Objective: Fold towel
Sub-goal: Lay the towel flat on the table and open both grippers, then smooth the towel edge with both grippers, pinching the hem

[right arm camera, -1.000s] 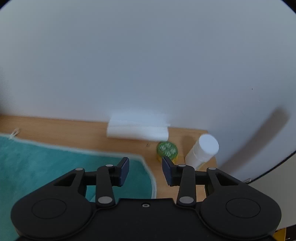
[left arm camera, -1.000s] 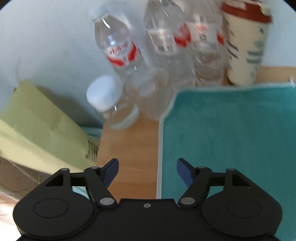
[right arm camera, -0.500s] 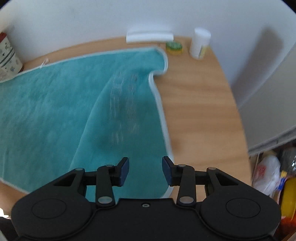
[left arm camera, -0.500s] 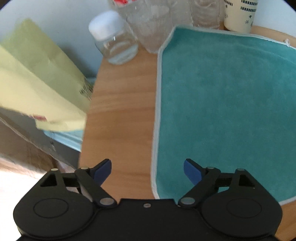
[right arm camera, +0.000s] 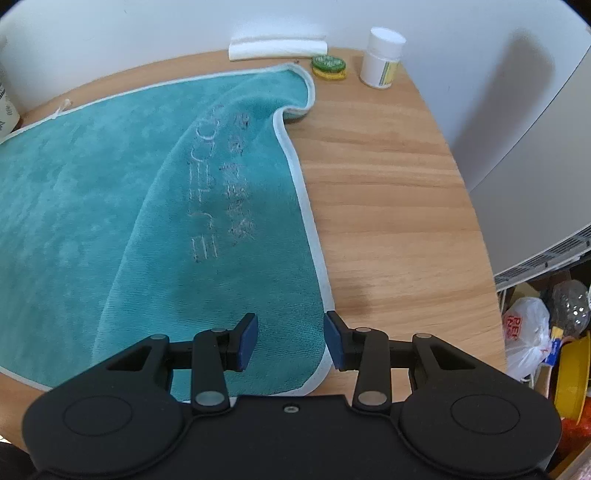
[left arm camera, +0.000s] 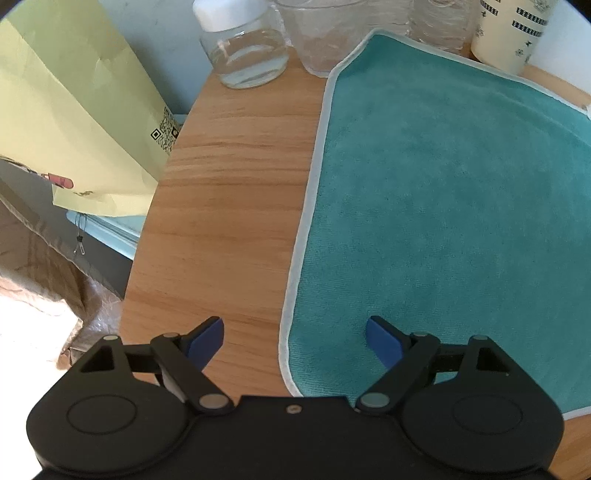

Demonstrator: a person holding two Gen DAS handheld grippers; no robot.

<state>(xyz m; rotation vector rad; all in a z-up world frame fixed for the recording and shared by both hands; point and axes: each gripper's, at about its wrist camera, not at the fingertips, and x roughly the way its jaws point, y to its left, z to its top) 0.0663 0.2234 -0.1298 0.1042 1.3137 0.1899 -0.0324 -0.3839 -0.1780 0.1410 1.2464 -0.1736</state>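
A teal towel (left arm camera: 443, 184) with a pale hem lies spread on the wooden table (left arm camera: 229, 184). My left gripper (left arm camera: 293, 332) hovers over the towel's near left corner with the left hem running between its blue fingers (left arm camera: 207, 338). Its jaws are wide and closing a little, and nothing is pressed. In the right wrist view the towel (right arm camera: 92, 203) shows embossed lettering, a long crease, and a far right corner tucked under. My right gripper (right arm camera: 291, 332) stands partly open above the near right corner, its pads apart over the right hem.
A lidded glass jar (left arm camera: 243, 48), a clear cup (left arm camera: 321, 40) and a paper cup (left arm camera: 509, 33) stand along the far left. A yellow-green paper bag (left arm camera: 74, 110) hangs off the table's left edge. A white bottle (right arm camera: 382, 59), green tin (right arm camera: 328, 66) and white strip (right arm camera: 277, 46) sit far right.
Both grippers have tipped downward and drawn back toward the towel's near edge: bottles and wall filled the views before, the towel's near corners now. The left jaws widened slightly.
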